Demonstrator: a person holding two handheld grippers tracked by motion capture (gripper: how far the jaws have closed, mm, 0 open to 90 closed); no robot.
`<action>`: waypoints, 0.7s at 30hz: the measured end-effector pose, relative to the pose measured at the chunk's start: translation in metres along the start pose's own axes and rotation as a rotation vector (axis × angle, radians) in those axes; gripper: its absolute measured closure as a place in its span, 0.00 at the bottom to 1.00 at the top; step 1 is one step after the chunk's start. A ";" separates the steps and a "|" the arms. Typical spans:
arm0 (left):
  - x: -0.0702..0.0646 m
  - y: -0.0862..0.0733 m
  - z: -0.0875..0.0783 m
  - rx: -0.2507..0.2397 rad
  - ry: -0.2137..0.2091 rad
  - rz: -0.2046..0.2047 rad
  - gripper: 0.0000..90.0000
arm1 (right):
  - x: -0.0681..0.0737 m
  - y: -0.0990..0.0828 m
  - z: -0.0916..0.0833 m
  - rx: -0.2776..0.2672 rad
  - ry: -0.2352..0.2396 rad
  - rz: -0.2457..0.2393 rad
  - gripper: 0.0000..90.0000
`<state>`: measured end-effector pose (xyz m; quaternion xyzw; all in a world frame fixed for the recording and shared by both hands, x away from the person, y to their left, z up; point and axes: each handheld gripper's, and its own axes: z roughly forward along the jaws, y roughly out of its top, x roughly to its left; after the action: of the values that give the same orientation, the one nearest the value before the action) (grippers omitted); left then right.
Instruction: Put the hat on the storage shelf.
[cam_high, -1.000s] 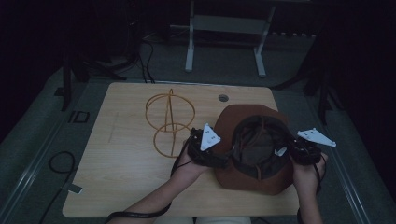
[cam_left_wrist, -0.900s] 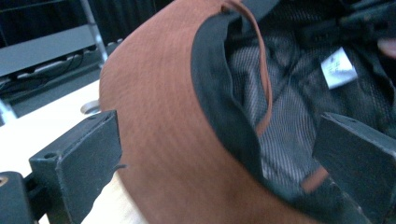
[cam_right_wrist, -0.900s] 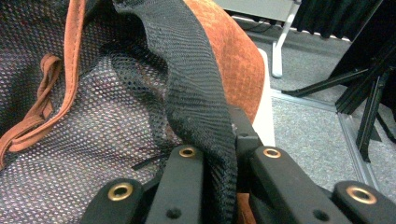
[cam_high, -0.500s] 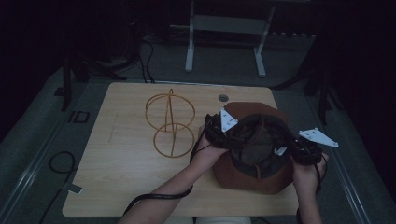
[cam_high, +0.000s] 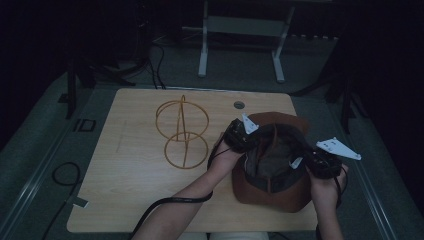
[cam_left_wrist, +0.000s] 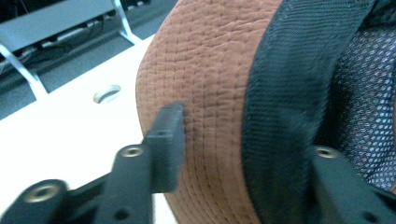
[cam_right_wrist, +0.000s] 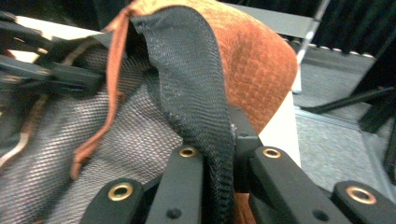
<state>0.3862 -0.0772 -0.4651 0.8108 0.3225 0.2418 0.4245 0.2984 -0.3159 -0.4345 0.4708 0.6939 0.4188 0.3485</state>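
Wooden table (cam_high: 135, 165): brown hat (cam_high: 272, 195) between both grippers; no readable writing.

One brown hat (cam_high: 272, 187), one wire stand (cam_high: 182, 132), two grippers

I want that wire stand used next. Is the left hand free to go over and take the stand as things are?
Probably not yet. The left tongs have just been closing over the brown hat's brim. Once they let go, the bare table leaves an open path to the wire stand.
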 end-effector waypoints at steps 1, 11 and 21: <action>-0.001 -0.001 0.002 0.010 0.002 0.016 0.73 | 0.001 0.000 0.000 0.005 0.000 -0.006 0.95; -0.003 0.004 -0.003 -0.020 0.065 0.037 0.97 | 0.007 -0.004 -0.001 -0.008 0.030 0.023 0.95; -0.002 0.020 -0.022 -0.116 0.087 -0.002 0.98 | 0.009 -0.008 -0.013 -0.050 0.039 0.043 0.90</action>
<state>0.3761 -0.0758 -0.4372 0.7732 0.3268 0.2946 0.4566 0.2815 -0.3125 -0.4372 0.4686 0.6795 0.4526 0.3376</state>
